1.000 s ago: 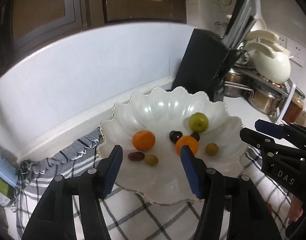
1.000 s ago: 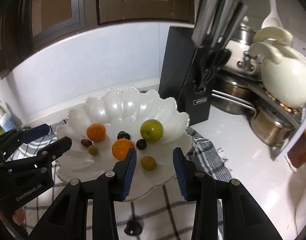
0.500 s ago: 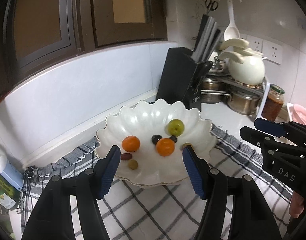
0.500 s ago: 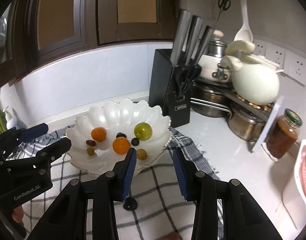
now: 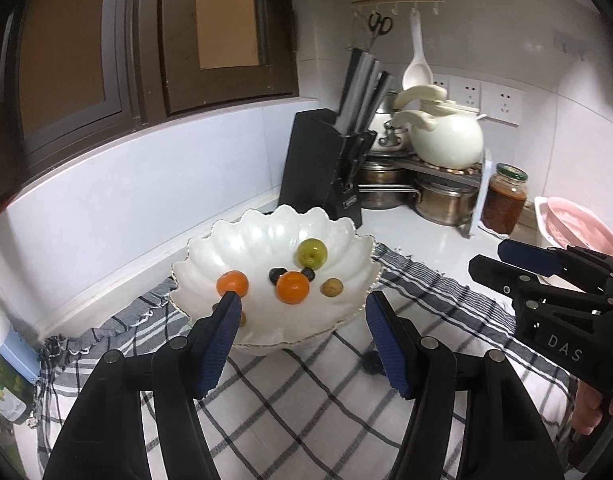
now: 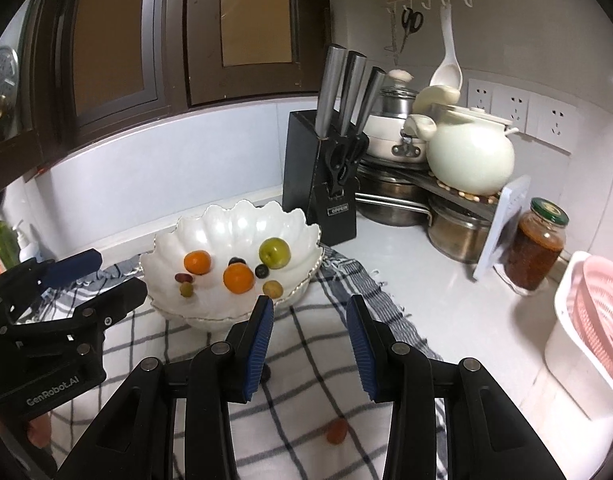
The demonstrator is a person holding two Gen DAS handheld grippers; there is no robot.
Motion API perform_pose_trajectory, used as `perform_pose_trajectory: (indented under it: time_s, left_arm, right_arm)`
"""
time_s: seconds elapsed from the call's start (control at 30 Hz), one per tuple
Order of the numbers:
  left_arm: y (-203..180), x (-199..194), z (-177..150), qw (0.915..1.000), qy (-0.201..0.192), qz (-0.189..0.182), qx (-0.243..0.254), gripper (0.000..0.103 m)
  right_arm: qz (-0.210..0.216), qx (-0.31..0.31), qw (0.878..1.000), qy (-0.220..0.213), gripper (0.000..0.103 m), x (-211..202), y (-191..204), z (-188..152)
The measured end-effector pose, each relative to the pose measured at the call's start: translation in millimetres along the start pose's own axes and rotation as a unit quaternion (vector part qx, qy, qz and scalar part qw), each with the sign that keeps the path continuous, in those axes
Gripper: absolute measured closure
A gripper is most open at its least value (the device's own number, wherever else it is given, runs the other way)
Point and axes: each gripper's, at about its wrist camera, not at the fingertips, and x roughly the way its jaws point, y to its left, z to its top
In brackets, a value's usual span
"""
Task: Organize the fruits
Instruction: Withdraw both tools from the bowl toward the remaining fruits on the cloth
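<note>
A white scalloped bowl [image 5: 266,236] stands on a checked cloth [image 5: 306,392]. It holds two oranges [image 5: 292,288], a green fruit [image 5: 310,253], dark grapes [image 5: 277,275] and a small tan fruit [image 5: 332,287]. My left gripper [image 5: 302,304] hangs open and empty just in front of the bowl. My right gripper [image 6: 308,304] is open too, with nothing between its blue pads, near the bowl's [image 6: 242,224] front right. On the cloth a reddish fruit [image 6: 337,431] lies under the right gripper, and a dark grape [image 5: 372,360] lies by the left gripper's right finger.
A black knife block [image 6: 320,184] stands behind the bowl. To its right are steel pots, a white ceramic pot [image 6: 470,156] on a rack and a sauce jar [image 6: 536,248]. A pink colander [image 6: 594,320] sits far right. Bottles [image 5: 6,360] stand at the left wall.
Both grippers have drawn back from the bowl and risen a little, so the bowl looks smaller and farther. The loose fruit on the cloth has come into view.
</note>
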Motion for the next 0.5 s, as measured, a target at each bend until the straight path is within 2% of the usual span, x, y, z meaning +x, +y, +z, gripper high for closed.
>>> perform_pose_trajectory:
  time_s: [0.5]
  left_arm:
    - [-22, -13, -20, 0.9983, 0.007, -0.035, 0.046, 0.039]
  right_arm:
    - [-0.027, 0.036, 0.999, -0.001, 0.064, -27, -11, -26]
